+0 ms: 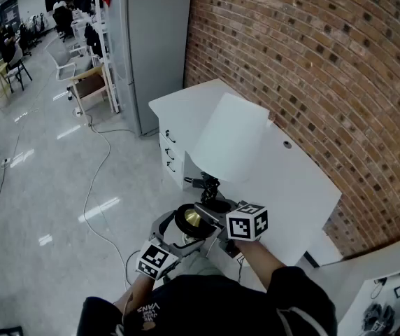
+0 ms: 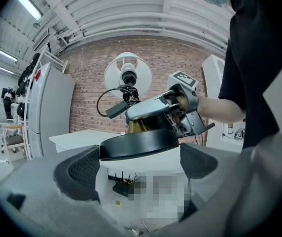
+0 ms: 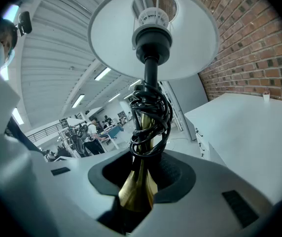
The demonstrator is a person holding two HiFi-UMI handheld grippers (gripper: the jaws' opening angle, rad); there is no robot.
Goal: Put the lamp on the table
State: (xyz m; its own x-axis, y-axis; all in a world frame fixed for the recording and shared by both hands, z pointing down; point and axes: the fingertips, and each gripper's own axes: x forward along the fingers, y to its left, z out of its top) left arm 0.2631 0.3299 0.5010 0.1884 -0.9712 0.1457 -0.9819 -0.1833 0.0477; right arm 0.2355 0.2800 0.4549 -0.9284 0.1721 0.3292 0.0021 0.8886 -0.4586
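Right gripper [image 3: 141, 184] is pinching the lamp [image 1: 217, 166] by its brass stem [image 3: 142, 174], low down, with both jaws pressing on the metal. Black cord [image 3: 151, 115] is coiling round the stem just above the grip.

Left gripper [image 2: 140, 163] is holding its jaws spread wide. The black base [image 2: 138, 143] is sitting across the gap with its rim meeting both pads [image 2: 79, 172], so I am reading this as a grip on the base.

Lamp is hanging in the air and tilting, with the base toward the person and the white shade [image 1: 231, 138] leaning away toward the brick wall [image 1: 326, 68]. Base is hovering just off the long edge of the table [image 1: 294, 187] that faces away from the wall, and is not touching the top. In the head view the shade is overlapping the middle of the white top.

Table is standing along the wall, with drawers [image 1: 170, 152] under its far end. Grey cabinet [image 1: 154, 40] is standing just beyond that end. Both grippers are working close together at the near part of the long edge, the right one nearer the table and the left one nearer the open floor.
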